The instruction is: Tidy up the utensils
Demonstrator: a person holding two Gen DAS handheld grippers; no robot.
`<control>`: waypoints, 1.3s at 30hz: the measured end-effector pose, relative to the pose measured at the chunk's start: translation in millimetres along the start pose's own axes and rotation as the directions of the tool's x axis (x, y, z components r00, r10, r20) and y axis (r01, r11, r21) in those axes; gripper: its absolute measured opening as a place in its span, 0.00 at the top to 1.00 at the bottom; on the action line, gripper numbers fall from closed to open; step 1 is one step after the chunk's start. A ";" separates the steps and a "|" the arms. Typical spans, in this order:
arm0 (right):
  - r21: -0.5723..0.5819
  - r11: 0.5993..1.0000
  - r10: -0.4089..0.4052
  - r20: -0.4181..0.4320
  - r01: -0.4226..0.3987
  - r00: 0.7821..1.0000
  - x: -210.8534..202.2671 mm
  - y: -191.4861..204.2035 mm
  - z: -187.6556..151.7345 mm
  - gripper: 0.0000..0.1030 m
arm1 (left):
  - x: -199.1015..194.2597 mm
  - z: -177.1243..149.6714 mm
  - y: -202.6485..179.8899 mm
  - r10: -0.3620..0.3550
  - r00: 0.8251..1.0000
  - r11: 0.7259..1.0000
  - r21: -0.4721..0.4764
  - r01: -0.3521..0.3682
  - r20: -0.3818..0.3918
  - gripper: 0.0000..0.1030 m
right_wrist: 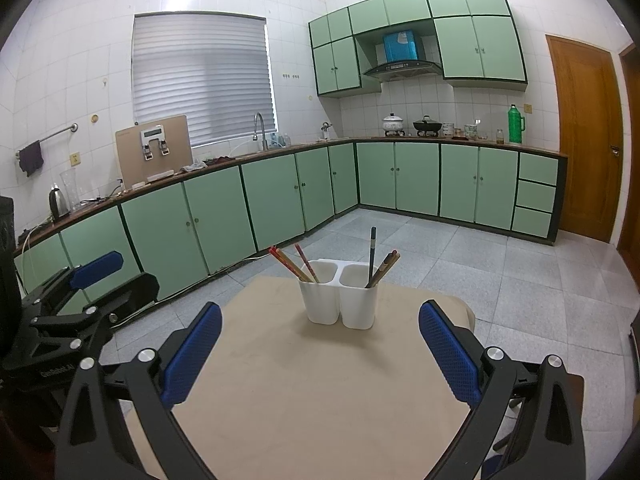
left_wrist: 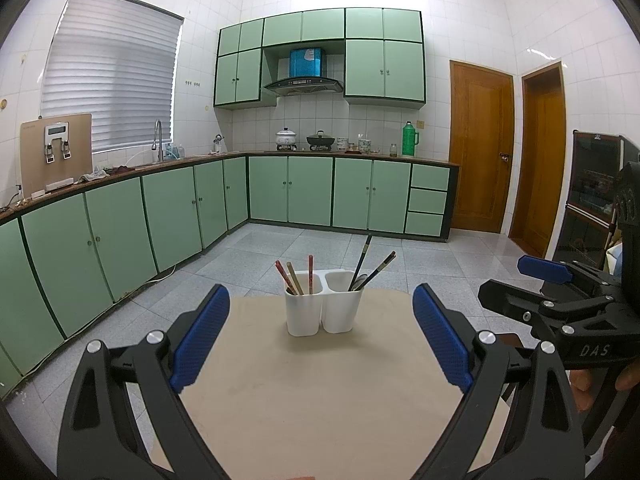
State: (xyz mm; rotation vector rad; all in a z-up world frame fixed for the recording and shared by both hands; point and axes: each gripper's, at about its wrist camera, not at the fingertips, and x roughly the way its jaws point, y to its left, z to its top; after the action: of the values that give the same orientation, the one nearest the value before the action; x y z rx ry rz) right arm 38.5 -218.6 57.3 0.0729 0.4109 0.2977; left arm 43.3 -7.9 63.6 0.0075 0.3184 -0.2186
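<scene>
A white two-cup utensil holder point(left_wrist: 322, 306) point(right_wrist: 340, 298) stands at the far end of a small beige table point(left_wrist: 320, 392) point(right_wrist: 316, 392). Its left cup holds reddish and tan chopsticks point(left_wrist: 294, 278) point(right_wrist: 294, 264). Its right cup holds dark chopsticks point(left_wrist: 370, 266) point(right_wrist: 380, 262) and a spoon point(left_wrist: 359, 281). My left gripper point(left_wrist: 320, 320) is open and empty, short of the holder. My right gripper point(right_wrist: 320, 334) is open and empty, also short of the holder. Each gripper shows at the edge of the other's view: the right gripper point(left_wrist: 544, 270) and the left gripper point(right_wrist: 98, 266).
Green kitchen cabinets point(left_wrist: 120, 232) run along the left and back walls above a grey tiled floor point(left_wrist: 280, 248). Wooden doors point(left_wrist: 480, 152) stand at the back right. A dark cabinet point(left_wrist: 592, 196) stands right of the table.
</scene>
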 end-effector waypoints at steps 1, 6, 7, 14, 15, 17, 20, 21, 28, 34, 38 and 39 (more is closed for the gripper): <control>-0.001 1.000 0.000 0.001 0.000 1.000 -0.3 -0.1 0.1 0.06 | 0.0 0.0 0.0 0.000 1.000 1.000 0.001 0.000 0.000 0.13; 0.001 1.000 -0.001 -0.001 0.001 1.000 -0.5 -0.4 -0.5 0.06 | -0.4 -0.2 0.0 0.001 1.000 1.000 0.001 -0.001 0.001 0.13; 0.001 1.000 0.000 -0.002 0.000 1.000 -1.0 -0.2 -1.1 0.06 | 0.1 0.1 -0.2 0.000 1.000 1.000 0.001 0.000 0.000 0.13; 0.001 1.000 -0.001 -0.001 0.001 1.000 -0.8 0.2 -1.2 0.06 | -1.4 0.7 1.7 0.004 1.000 1.000 -0.002 -0.004 -0.001 0.12; 0.001 1.000 -0.001 -0.001 0.001 1.000 -0.8 0.1 -1.3 0.06 | -1.4 1.1 1.5 0.005 1.000 1.000 -0.002 -0.005 -0.001 0.12; 0.001 1.000 -0.001 -0.002 0.001 1.000 -0.9 -0.2 -1.2 0.06 | -1.8 1.1 1.7 0.006 1.000 1.000 -0.002 -0.006 -0.001 0.12; 0.000 1.000 -0.001 -0.002 0.001 1.000 -1.1 -0.4 -0.7 0.06 | -1.8 1.2 2.0 0.006 1.000 1.000 -0.001 -0.006 -0.001 0.12; 0.001 1.000 -0.001 -0.002 0.001 1.000 -0.9 -0.3 -1.1 0.06 | -2.0 1.2 2.3 0.006 1.000 1.000 -0.001 -0.006 -0.002 0.12; 0.000 1.000 -0.001 -0.002 0.001 1.000 -1.1 -0.1 -0.8 0.06 | -1.5 2.0 1.8 0.005 1.000 1.000 -0.002 -0.005 -0.002 0.12; 0.000 1.000 -0.001 -0.003 0.001 1.000 -1.1 -0.1 -0.6 0.06 | -1.6 2.3 1.6 0.006 1.000 1.000 -0.001 -0.006 -0.002 0.12; -0.001 1.000 -0.002 -0.002 0.002 1.000 -1.1 -0.1 -0.5 0.06 | -2.3 0.3 3.1 0.005 1.000 1.000 -0.001 -0.005 -0.002 0.12; -0.001 1.000 -0.003 -0.003 0.003 1.000 -0.8 -1.0 -2.0 0.06 | -2.4 0.3 3.2 0.005 1.000 1.000 -0.001 -0.005 -0.002 0.12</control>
State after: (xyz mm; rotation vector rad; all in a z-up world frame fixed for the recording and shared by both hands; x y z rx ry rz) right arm 37.3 -219.7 55.6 0.0709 0.4140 0.2950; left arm 41.8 -4.3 64.6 0.0075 0.3206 -0.2136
